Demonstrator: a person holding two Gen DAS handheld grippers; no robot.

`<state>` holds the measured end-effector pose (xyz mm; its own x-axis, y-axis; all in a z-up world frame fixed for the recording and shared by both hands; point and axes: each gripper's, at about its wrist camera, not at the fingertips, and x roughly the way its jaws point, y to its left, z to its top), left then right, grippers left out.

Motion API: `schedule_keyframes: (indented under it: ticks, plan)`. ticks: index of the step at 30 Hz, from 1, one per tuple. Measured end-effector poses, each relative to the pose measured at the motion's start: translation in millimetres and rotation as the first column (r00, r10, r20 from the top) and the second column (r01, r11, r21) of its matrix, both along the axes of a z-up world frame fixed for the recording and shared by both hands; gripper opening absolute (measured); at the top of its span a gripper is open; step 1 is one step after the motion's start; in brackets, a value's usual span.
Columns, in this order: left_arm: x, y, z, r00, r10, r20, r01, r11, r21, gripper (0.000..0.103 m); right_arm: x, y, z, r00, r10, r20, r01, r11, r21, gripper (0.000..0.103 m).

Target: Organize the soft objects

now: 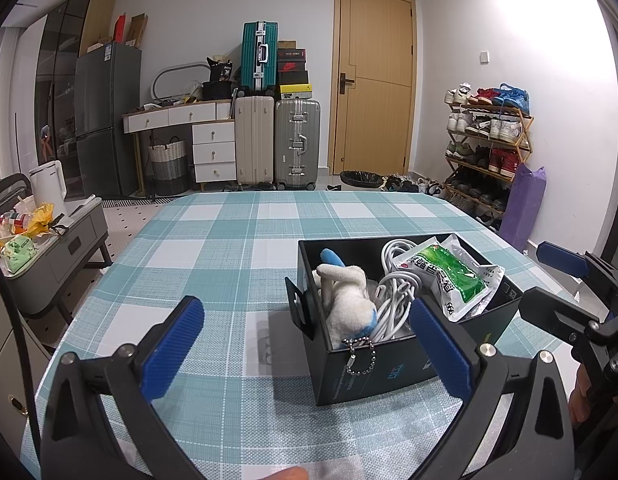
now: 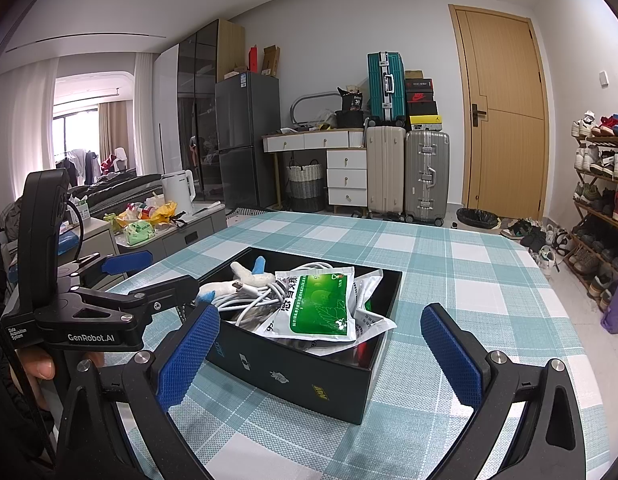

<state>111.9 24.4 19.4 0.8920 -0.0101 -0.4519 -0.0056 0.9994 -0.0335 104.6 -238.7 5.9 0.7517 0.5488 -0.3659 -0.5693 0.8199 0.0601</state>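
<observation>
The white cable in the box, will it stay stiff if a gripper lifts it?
Probably not. The white cable lies in loose tangled loops, so it would likely droop and trail. It may also snag the plush toy it touches.

White walls framed a wooden door [image 1: 373, 80], stacked suitcases [image 1: 277, 140], a white drawer desk [image 1: 197, 128], a grey fridge [image 1: 107, 116] and a shoe rack [image 1: 489, 140].

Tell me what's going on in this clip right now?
A person holds two grippers over a checked table. The black box already holds a plush toy, a white cable and a green packet. Both the left gripper and the right gripper are open and empty, hovering near the box with nothing between their fingers. No other loose soft items show on the table.
</observation>
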Motion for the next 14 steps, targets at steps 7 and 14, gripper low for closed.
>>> schedule_keyframes:
  ticks: [7,14]
  plan:
    - [-0.1,0.2,-0.1,1.0,0.001,0.0,-0.001,1.0,-0.001,0.103,0.3,-0.1,0.0,1.0,0.0,0.0,0.0,1.0,0.0,0.102]
    - [-0.2,-0.2,0.3,1.0,-0.001,0.002,0.001,1.0,0.0,0.103,0.1,-0.4,0.1,1.0,0.0,0.0,0.0,1.0,0.0,0.102]
